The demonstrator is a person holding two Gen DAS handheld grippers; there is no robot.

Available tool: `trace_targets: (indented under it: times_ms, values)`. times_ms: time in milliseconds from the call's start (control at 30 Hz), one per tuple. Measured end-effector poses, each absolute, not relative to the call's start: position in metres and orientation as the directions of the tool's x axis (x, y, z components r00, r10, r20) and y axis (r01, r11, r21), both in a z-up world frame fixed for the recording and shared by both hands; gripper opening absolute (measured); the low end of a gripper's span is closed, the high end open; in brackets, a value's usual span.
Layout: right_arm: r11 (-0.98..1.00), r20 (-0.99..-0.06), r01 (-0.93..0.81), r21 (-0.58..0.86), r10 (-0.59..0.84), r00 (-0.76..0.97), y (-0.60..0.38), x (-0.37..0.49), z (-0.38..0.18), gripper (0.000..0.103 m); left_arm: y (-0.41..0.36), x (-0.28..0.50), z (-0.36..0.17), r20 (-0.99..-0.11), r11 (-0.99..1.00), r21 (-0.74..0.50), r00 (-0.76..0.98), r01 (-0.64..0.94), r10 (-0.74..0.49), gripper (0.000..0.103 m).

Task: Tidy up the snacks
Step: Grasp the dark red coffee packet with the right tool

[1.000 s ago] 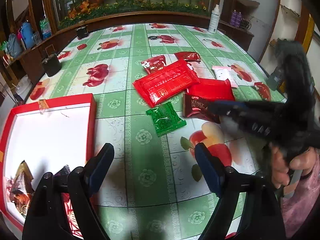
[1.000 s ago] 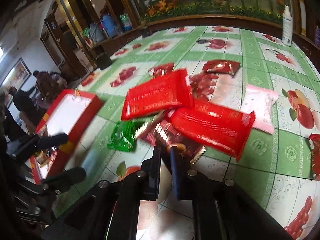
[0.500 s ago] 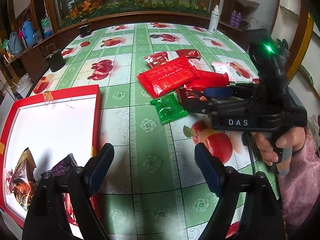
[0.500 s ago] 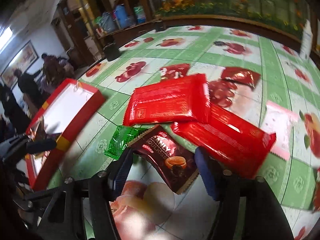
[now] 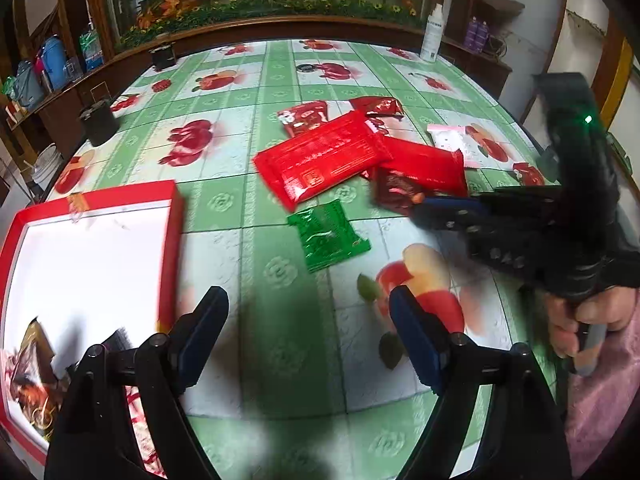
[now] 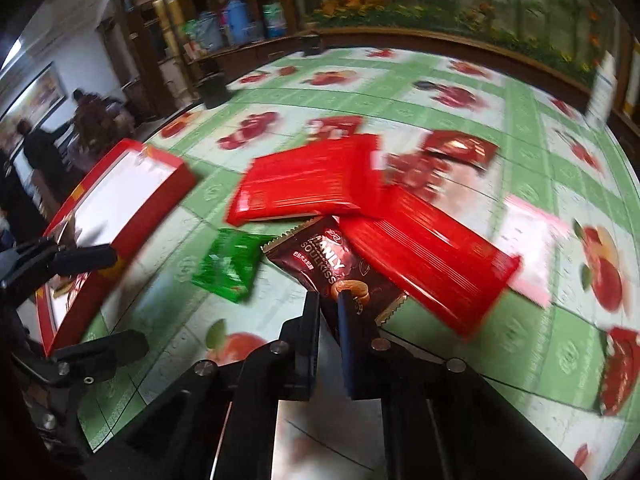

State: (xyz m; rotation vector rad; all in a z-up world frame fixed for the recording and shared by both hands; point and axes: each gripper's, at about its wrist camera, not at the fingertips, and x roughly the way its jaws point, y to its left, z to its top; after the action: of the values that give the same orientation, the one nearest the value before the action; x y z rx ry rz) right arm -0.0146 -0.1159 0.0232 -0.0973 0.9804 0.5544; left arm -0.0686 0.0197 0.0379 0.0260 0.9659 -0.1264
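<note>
Green fruit-print cloth covers the counter (image 5: 280,280). Dark brown snack packet (image 6: 332,264) lies near the middle, its far end tucked under two big red packets (image 6: 312,180), with a green packet (image 6: 228,264) just beside it. Right tool (image 6: 329,300) has just been closing; its jaws now pinch the brown packet's near edge. Left tool (image 5: 308,312) hangs wide and holds nothing, above bare cloth. Red box (image 5: 172,240) with a white floor sits at the left, a few packets in its near corner.

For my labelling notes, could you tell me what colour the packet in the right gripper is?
Dark maroon packet, white lettering; clearest in the right wrist view.
</note>
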Motion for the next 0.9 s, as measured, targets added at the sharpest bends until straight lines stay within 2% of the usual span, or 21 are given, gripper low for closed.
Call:
trace_targets:
  times_ms: [167,233,300,333,400,533,900]
  values:
    - [0.856,-0.823,-0.454,0.247,0.432,0.368,-0.137,-0.009,0.022,0.009,0.012,-0.046,0.029,-0.828,0.996,-0.022,0.556,0.09,-0.068,0.083]
    - [0.821,-0.822,-0.482,0.305,0.483,0.302,-0.139,-0.013,0.022,0.008,0.011,-0.039,0.026,-0.831,0.997,-0.01,0.554,0.079,-0.052,0.083]
    - [0.795,-0.815,-0.526,0.303,0.502,0.289,-0.136,-0.021,0.027,0.009,0.011,-0.034,0.023,-0.834,0.998,0.0,0.551,0.065,-0.036,0.083]
    - [0.791,-0.804,-0.538,0.291,0.507,0.311,-0.136,-0.024,0.033,0.013,0.013,-0.032,0.02,-0.839,0.998,-0.009,0.543,0.056,-0.037,0.083]
    - [0.792,-0.782,-0.531,0.3,0.524,0.339,-0.142,-0.024,0.04,0.016,0.016,-0.029,0.016,-0.846,0.999,-0.013,0.532,0.044,-0.035,0.083]
    - [0.835,-0.781,-0.474,0.281,0.486,0.394,-0.148,-0.016,0.042,0.05,0.019,-0.025,0.007,-0.857,0.999,0.0,0.515,0.035,-0.018,0.083]
    - [0.858,-0.818,-0.499,0.12,0.371,0.441,-0.113,-0.007,0.022,0.052,0.029,-0.032,0.015,-0.852,0.998,-0.048,0.521,0.027,-0.055,0.083]
